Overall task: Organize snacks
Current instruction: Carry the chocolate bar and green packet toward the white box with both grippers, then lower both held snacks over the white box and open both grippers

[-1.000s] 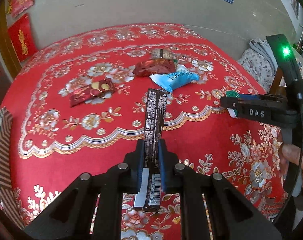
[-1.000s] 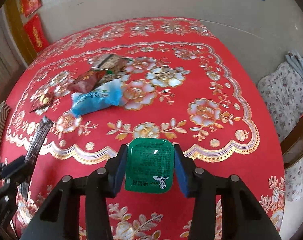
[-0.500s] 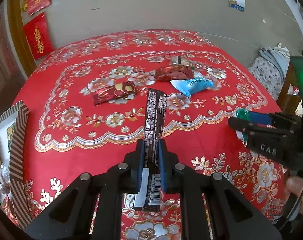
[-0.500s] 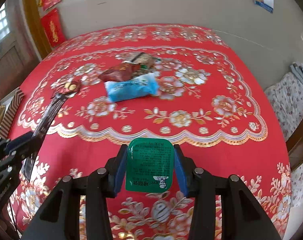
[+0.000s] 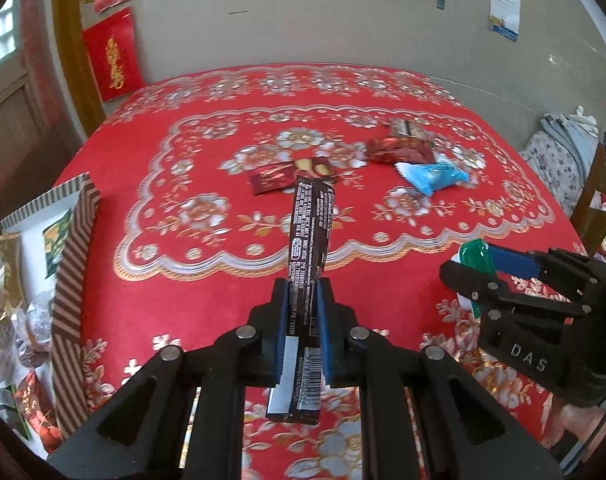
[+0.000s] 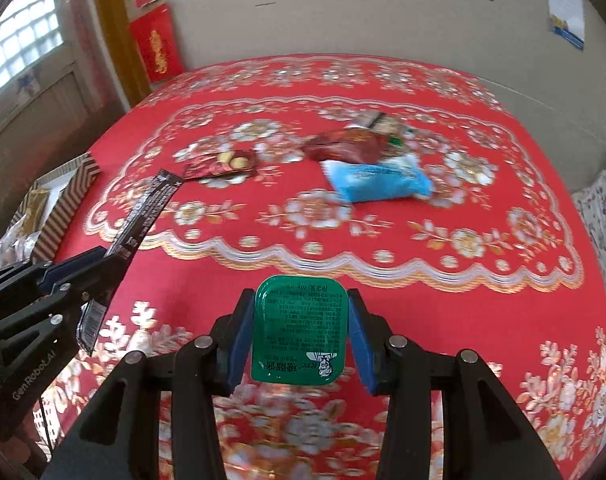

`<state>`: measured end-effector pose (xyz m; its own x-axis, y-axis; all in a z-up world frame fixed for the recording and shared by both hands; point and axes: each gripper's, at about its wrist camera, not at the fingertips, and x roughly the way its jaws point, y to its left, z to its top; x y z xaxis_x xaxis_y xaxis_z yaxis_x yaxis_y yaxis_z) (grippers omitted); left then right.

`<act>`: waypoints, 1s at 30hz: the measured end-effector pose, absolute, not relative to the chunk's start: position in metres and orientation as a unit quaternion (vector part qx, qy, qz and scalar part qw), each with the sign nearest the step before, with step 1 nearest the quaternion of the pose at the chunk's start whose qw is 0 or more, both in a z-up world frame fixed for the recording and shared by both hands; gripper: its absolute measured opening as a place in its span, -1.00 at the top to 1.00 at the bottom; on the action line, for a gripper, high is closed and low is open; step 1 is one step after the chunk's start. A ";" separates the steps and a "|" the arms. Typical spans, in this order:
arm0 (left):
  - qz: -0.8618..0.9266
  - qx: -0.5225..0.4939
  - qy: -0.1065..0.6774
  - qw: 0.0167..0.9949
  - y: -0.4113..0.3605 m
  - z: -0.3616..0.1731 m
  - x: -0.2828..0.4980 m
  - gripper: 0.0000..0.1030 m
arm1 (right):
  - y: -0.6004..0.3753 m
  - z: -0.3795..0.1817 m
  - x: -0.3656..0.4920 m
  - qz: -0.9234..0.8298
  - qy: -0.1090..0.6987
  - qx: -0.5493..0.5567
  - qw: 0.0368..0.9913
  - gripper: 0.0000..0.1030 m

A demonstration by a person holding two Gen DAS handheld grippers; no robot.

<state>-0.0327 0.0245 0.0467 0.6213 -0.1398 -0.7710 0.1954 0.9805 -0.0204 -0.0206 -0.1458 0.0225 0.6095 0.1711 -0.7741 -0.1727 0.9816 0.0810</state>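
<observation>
A: Which way did the long black wrapper (image 5: 308, 240) point?

B: Its long axis ran straight ahead toward twelve o'clock, tilted up off the surface (image 5: 223, 292). The left gripper (image 5: 303, 320) had its fingers (image 5: 281, 320) pressed narrow on the wrapper's lower half, barcode end hanging toward six.

A: And the right gripper (image 6: 301, 336)?

B: Its blue fingers (image 6: 239, 332) clamped the two side edges of one green tub (image 6: 299, 330), a rounded square with a glossy foil lid, lid facing the camera, print upside down.

A: How many snacks lay loose?

B: Four on the red floral cloth: one flat dark red packet with gold (image 5: 287, 174) at twelve, one crinkled red bag (image 5: 399, 150), one puffy blue pouch (image 5: 433, 176) at one o'clock, and one small striped packet (image 5: 407, 128) behind the red bag, touching it.

A: Anything else?

B: One striped cardboard box (image 5: 69, 280) at nine o'clock, open, with several packets inside, too blurred to count.
</observation>
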 end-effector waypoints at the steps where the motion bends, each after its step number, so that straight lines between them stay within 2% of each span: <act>1: -0.090 0.031 0.426 0.900 0.029 0.047 -0.033 0.70 | -0.141 0.022 -0.021 0.099 0.431 -0.003 0.897 0.15; 30: -0.017 -0.022 0.400 0.916 0.141 0.072 -0.058 0.70 | -0.010 0.043 -0.029 0.187 0.415 -0.074 0.888 0.14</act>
<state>-0.0583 0.1414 0.0722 0.6787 -0.0493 -0.7328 0.0140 0.9984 -0.0541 -0.0294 -0.0105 0.0425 0.5865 0.2698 -0.7637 -0.3924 0.9195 0.0236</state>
